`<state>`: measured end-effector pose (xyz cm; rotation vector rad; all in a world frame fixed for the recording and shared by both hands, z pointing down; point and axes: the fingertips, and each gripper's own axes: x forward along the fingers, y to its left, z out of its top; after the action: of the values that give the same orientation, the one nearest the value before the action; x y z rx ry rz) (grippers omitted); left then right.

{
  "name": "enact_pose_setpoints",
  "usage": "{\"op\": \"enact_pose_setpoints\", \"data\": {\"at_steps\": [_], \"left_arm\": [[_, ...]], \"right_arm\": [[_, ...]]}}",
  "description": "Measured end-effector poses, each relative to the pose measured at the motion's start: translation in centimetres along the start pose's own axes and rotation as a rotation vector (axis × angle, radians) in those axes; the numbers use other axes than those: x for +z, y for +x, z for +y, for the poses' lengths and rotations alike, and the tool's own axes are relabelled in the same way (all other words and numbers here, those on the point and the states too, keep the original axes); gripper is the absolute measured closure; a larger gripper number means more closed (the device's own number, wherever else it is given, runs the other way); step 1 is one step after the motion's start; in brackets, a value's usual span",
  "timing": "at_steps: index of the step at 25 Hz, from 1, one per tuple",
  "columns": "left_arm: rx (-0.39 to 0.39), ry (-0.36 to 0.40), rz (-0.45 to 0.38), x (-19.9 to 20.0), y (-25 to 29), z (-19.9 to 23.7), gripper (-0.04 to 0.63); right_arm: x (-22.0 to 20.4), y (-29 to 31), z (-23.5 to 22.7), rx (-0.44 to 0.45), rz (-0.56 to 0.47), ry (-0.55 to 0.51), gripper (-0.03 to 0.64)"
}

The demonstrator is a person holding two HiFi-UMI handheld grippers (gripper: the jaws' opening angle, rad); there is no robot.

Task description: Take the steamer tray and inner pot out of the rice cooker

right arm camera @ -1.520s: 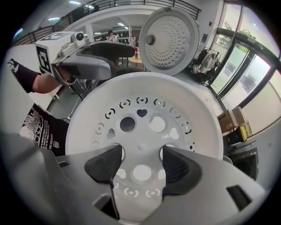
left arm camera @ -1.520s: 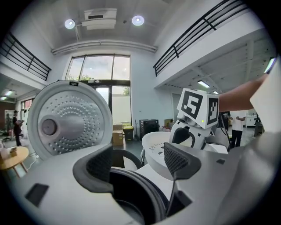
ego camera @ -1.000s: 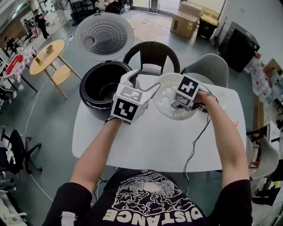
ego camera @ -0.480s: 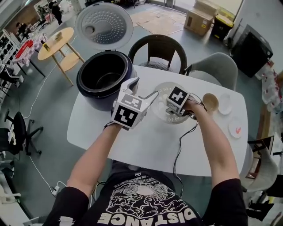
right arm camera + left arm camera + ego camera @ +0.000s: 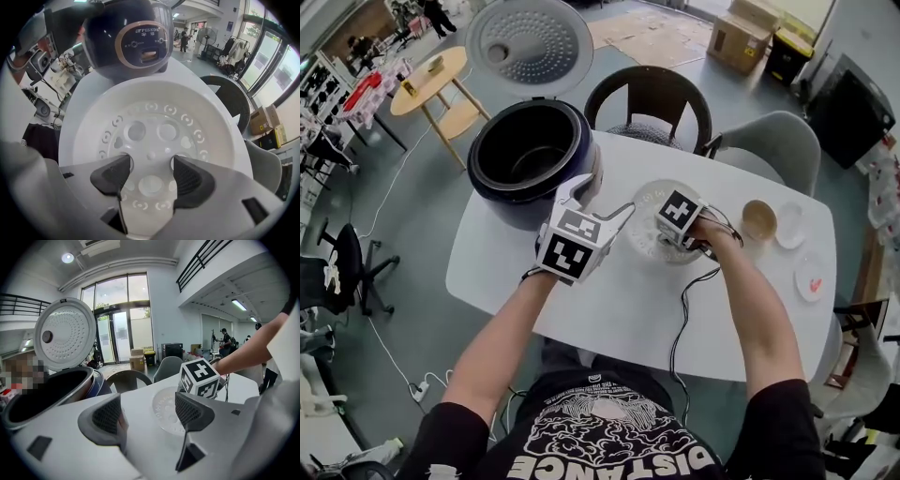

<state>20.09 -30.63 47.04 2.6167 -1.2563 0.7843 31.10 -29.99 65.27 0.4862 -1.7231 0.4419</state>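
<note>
The white perforated steamer tray (image 5: 649, 199) (image 5: 164, 408) (image 5: 154, 108) lies low on the white table (image 5: 581, 309), right of the dark blue rice cooker (image 5: 530, 159) (image 5: 136, 37). My right gripper (image 5: 666, 234) (image 5: 150, 171) points steeply down into it. Its tips sit at two holes in the tray's floor, gripping the strip between them. My left gripper (image 5: 605, 195) (image 5: 147, 411) hovers open at the tray's left rim with nothing between its pads. The cooker's lid (image 5: 528, 42) (image 5: 58, 333) stands up, and the dark inner pot (image 5: 525, 164) (image 5: 47, 390) sits inside.
A brown bowl (image 5: 759, 218) and two small white plates (image 5: 789, 225) (image 5: 812, 279) stand at the table's right end. A black chair (image 5: 649, 103) and a grey chair (image 5: 769, 141) are behind the table. A cable (image 5: 684, 309) trails from my right gripper.
Both grippers came down toward the table. The steamer tray, earlier raised and tilted on my right gripper, now lies flat and low at the table top.
</note>
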Motion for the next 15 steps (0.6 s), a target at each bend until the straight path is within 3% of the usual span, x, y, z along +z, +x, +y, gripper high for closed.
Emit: {"op": "enact_pose_setpoints", "data": {"at_steps": [15], "left_arm": [[0.01,0.0,0.014,-0.2,0.0,1.3,0.242]], "right_arm": [[0.2,1.7,-0.2,0.004,0.033,-0.01,0.307]]}}
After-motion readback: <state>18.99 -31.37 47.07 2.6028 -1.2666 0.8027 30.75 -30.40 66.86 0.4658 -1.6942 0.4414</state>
